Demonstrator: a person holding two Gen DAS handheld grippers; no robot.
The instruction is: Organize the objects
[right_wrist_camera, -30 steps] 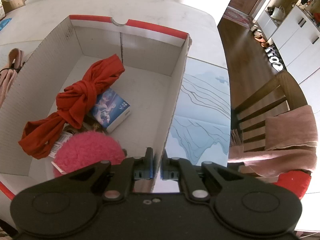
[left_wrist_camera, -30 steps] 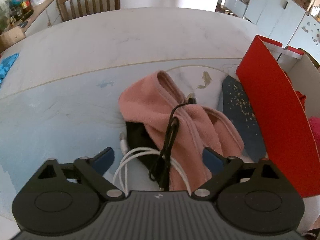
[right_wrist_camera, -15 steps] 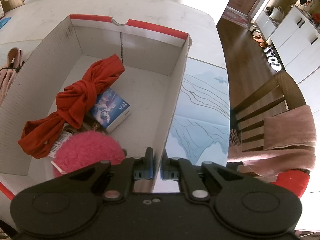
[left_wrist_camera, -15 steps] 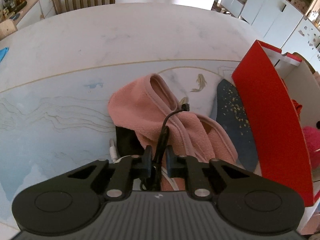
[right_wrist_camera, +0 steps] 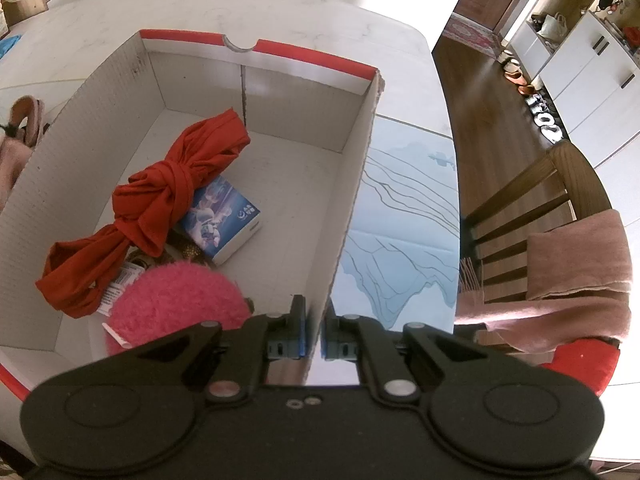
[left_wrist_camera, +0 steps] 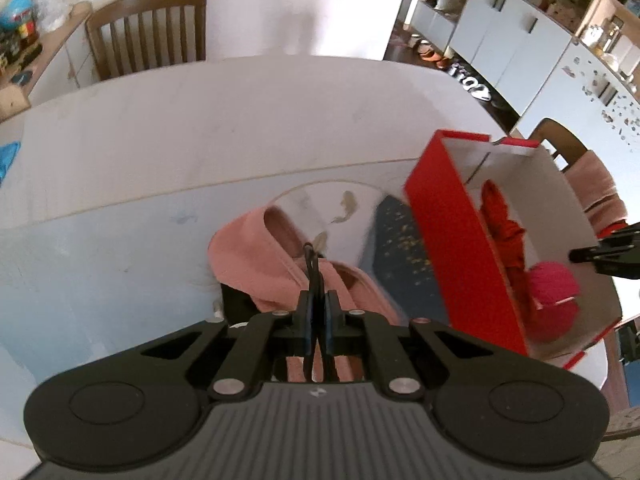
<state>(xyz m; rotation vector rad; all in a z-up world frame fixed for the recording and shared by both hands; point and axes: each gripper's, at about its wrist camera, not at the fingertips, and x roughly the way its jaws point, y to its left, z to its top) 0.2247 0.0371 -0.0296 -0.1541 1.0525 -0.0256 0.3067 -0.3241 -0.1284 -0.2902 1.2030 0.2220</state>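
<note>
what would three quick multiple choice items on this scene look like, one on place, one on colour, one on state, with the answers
1. Where is the knotted red cloth?
A. in the cardboard box
B. on the chair
C. on the table

2. What colour is the cable in the left gripper?
A. white
B. black
C. blue

3. What does the right gripper do?
A. stands wide open
B. holds the fluffy pink ball
C. clamps the box's side wall

Answers: 1 A, it lies on the box floor; 2 B, a dark cord runs between the pads; 3 C, the wall sits between its jaws.
</note>
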